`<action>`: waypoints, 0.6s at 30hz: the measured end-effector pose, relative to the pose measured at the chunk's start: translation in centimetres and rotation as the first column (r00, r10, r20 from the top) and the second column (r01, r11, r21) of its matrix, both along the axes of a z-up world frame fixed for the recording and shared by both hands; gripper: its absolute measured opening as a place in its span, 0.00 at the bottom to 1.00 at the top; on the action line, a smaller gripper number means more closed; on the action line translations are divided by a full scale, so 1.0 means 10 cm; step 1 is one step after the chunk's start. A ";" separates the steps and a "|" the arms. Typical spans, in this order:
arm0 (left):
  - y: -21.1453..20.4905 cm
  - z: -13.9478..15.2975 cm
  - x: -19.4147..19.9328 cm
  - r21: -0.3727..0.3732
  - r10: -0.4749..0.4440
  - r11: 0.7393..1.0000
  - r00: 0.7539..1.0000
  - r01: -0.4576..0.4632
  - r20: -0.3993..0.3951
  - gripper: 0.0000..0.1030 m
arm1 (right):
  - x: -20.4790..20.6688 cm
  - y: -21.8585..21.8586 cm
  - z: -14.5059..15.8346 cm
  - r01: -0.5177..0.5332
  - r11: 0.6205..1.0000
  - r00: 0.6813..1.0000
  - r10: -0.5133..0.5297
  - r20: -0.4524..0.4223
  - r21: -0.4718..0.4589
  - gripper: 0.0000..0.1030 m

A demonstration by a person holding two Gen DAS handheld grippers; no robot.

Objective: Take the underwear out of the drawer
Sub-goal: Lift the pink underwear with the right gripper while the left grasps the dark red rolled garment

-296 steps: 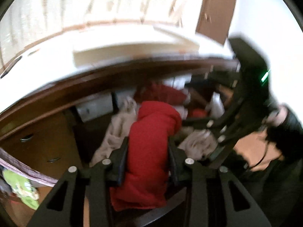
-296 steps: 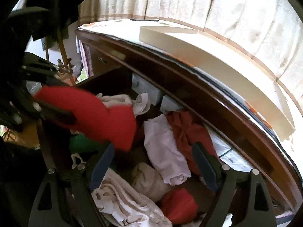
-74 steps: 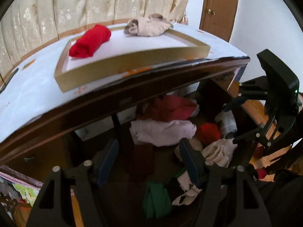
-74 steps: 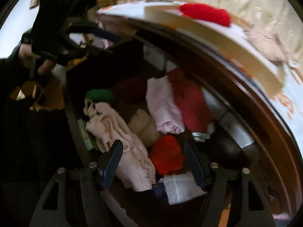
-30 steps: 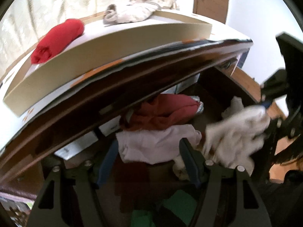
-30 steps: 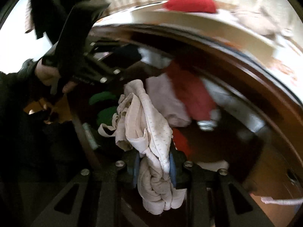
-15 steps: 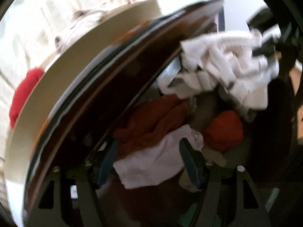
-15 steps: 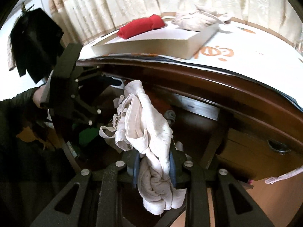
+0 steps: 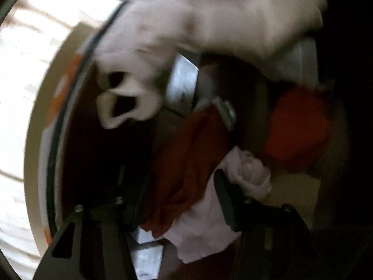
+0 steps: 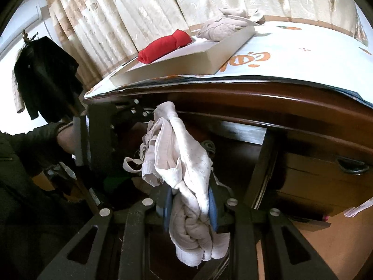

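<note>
My right gripper (image 10: 190,200) is shut on a bundle of cream dotted underwear (image 10: 184,154), held up in front of the open drawer (image 10: 262,168). The same bundle shows as a white blur (image 9: 209,23) across the top of the left wrist view. My left gripper (image 9: 181,179) points down into the drawer, rolled to one side. Its jaws are closing, with a dark red garment (image 9: 186,158) and a pale pink one (image 9: 205,224) between the fingers. An orange-red roll (image 9: 298,130) lies beyond them.
On the dresser top (image 10: 291,67) stands a shallow cream tray (image 10: 186,64) holding a red roll (image 10: 163,45) and a beige garment (image 10: 223,26). A closed drawer with a metal handle (image 10: 353,166) is at the right. A sleeved hand (image 10: 66,140) holds the left tool.
The left gripper has rolled and dropped into the drawer, close over the red and pink garments, with its jaws narrower. The right gripper has carried the cream underwear rightward, clear of the drawer.
</note>
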State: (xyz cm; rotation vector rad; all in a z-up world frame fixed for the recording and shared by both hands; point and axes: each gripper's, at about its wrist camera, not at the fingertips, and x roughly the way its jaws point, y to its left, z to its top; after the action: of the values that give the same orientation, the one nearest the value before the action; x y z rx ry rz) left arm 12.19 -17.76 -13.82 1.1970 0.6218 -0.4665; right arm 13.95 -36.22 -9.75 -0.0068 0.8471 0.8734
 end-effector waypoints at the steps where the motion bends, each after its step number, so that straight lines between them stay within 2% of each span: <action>1: -0.01 -0.03 0.01 0.007 -0.006 1.000 1.000 0.006 0.002 0.53 | 0.00 0.00 0.00 0.002 1.000 1.000 -0.002 -0.001 0.004 0.27; 8: -0.07 -0.13 0.07 0.034 -0.003 0.999 1.000 0.003 -0.013 0.50 | 0.03 -0.01 -0.04 0.010 0.999 1.000 -0.009 -0.012 0.033 0.27; 9: -0.08 -0.13 0.09 0.030 0.009 1.000 1.000 -0.008 -0.021 0.47 | 0.03 -0.01 -0.04 0.011 0.999 1.000 -0.011 -0.012 0.036 0.27; 11: -0.07 -0.14 0.14 0.030 0.032 0.999 0.999 -0.031 -0.042 0.20 | 0.03 -0.01 -0.05 0.015 0.999 1.000 -0.015 -0.012 0.043 0.27; 12: -0.03 -0.16 0.13 0.038 0.043 0.998 0.998 -0.042 -0.044 0.13 | 0.02 -0.01 -0.05 0.018 0.999 1.000 -0.017 -0.012 0.045 0.27; 14: 0.09 -0.17 0.06 0.012 0.055 0.998 0.996 -0.054 -0.063 0.10 | 0.02 0.00 -0.06 0.022 0.999 1.000 -0.021 -0.016 0.047 0.27; 18: 0.24 0.03 0.00 -0.057 0.092 0.994 0.991 -0.098 -0.096 0.09 | -0.01 0.03 -0.06 0.021 0.999 1.000 -0.021 -0.014 0.033 0.27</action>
State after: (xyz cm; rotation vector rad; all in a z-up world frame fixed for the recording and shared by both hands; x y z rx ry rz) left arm 12.17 -15.32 -13.53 1.0868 0.7361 -0.4597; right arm 13.83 -35.88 -10.35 0.0376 0.8443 0.8688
